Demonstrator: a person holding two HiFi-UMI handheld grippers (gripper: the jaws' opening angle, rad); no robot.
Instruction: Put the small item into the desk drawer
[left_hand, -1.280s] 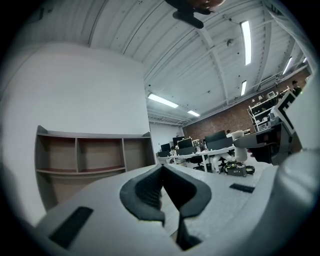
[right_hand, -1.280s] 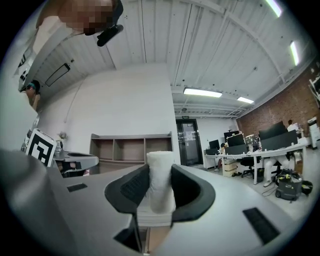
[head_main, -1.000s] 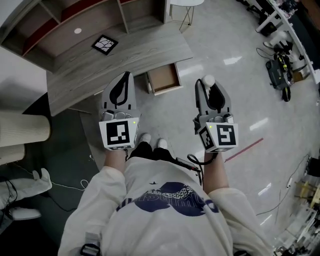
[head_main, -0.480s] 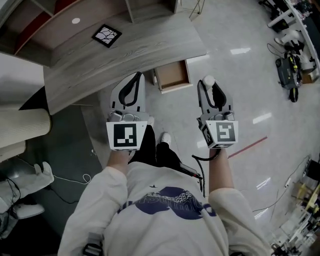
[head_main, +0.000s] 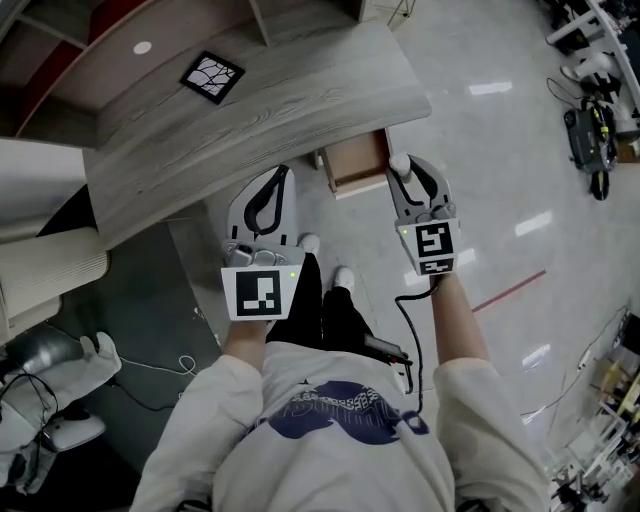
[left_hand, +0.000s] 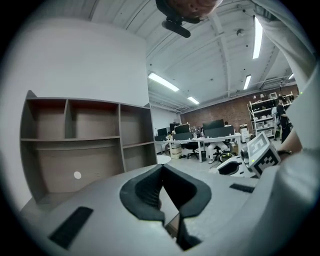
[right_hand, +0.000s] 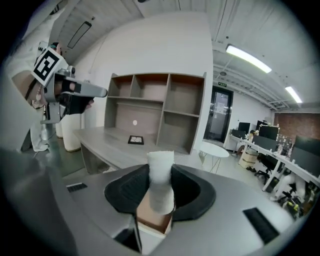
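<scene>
Small item: little white roll, standing upright between the right gripper's jaws, with the open drawer just under it in that gripper's view.
Right gripper: clamped on the roll from both sides and aimed at the drawer, I'd guess so it can drop straight in.
Drawer: pulled out from under the desk edge, bare wooden bottom, looks empty.
Left gripper: jaws closed on nothing, parked left of the drawer, out of the way.
Desk: curved grey top, just a black patterned square on it, well apart.
Progress: release not yet done.
</scene>
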